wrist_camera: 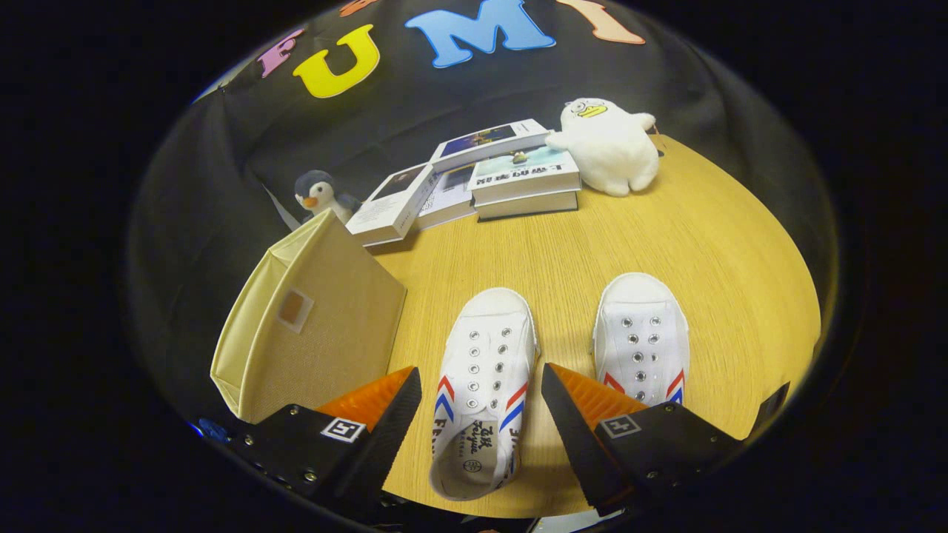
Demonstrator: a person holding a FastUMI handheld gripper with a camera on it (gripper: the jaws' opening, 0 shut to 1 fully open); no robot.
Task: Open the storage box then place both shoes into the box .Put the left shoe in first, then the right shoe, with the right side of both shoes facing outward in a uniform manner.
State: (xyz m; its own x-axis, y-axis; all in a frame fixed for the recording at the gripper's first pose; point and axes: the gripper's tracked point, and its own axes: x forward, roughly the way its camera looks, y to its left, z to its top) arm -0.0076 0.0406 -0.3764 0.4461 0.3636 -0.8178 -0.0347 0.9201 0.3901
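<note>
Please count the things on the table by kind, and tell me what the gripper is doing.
Shoes: 2
Storage box: 1
Books: 4
Plush toys: 2
Total: 9
The gripper is open, its fingers on either side of the left shoe.

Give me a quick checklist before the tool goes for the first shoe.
1. Tool open: ok, fingers spread apart.
2. Left shoe between the fingers: ok, not yet touched.
3. Right shoe apart from it: ok, gap between them.
4. Box open: cannot tell, it lies tilted beside the left shoe, opening unclear.
5. Books and toys well beyond the shoes: ok.
</note>
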